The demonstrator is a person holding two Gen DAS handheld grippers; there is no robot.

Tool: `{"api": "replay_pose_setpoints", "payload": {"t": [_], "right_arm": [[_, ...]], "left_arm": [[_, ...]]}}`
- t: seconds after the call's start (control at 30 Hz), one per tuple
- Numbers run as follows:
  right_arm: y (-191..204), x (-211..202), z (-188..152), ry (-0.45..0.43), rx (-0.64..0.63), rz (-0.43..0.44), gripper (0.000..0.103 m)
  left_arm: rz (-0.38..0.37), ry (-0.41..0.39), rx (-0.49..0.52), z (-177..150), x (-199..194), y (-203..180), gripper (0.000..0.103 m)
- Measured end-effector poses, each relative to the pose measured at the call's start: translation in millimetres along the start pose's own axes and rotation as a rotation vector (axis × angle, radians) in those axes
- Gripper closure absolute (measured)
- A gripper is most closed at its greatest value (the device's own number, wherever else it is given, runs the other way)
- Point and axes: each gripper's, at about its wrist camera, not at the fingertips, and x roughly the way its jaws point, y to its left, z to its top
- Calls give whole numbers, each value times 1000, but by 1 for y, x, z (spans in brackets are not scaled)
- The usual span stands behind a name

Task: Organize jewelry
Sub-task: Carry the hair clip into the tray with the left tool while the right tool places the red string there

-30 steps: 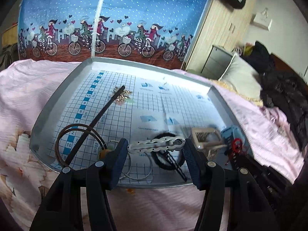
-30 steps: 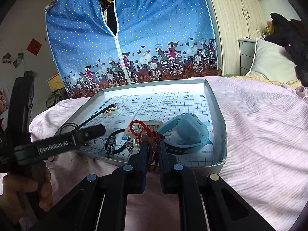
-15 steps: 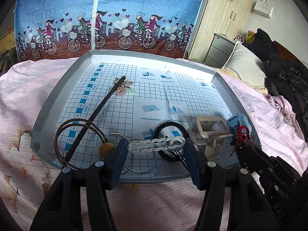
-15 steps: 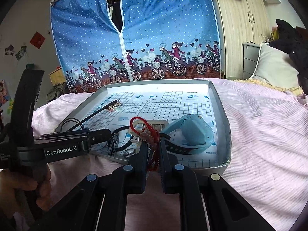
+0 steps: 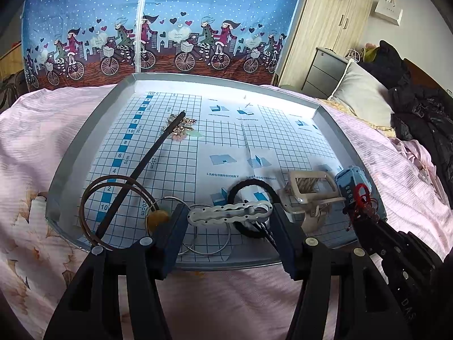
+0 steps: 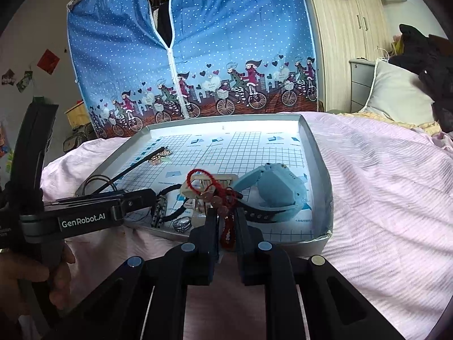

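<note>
We have both tools loaded at the near edge of the shallow grey tray (image 5: 85,144), which sits on the pink bedspread (image 6: 382,187) and is lined with blue grid paper. Our left gripper (image 5: 229,216) is clamped endwise on a white wavy-edged metal hair clip (image 5: 228,214), one pad at each tip, held above the near part of the tray. Our right gripper (image 6: 225,221) has its jaws pressed together on a red beaded cord bracelet (image 6: 218,195), whose loop stands up above the fingertips while the rest dangles between them. Loose on the tray lie a beige plastic claw clip (image 5: 308,192), a pale blue child's watch (image 6: 274,192), a black elastic hair tie (image 5: 249,189), thin brown wire hoops (image 5: 113,187), a long black hair stick (image 5: 150,161), a gold cluster ornament (image 5: 184,126) and silver rings (image 6: 181,222). The far half of the tray is mostly bare, so we judge that the place to lay both pieces. To do it well, we should carry each one low and level over the clutter, keep the dangling cord clear of the claw clip's teeth, and set the piece flat before easing the squeeze, one hand at a time.
</note>
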Motion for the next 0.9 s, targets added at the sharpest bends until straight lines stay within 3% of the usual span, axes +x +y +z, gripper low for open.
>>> {"api": "replay_pose_setpoints", "payload": {"t": [0.4,0.6,0.73,0.77,0.8,0.9], "right_arm": [[-14,-4,0,-15,64,-38,85],[-17,-8,1,-28,82,-46,78],[-19,-14,3,-49,87,-51,66],[-19,-16,4,-56,88,-53,64],[-19,-17,4,-60,87,-54,63],[-19,-23,8,-80,85,-65,59]], "left_arm": [[-2,6,26,-1,2,-7,39],[0,7,13,1,2,-5,35],[0,7,-12,2,-1,-1,34],[-4,6,-21,3,-2,1,27],[-10,0,-31,4,-5,2,13],[-10,-47,-50,7,-16,5,4]]}}
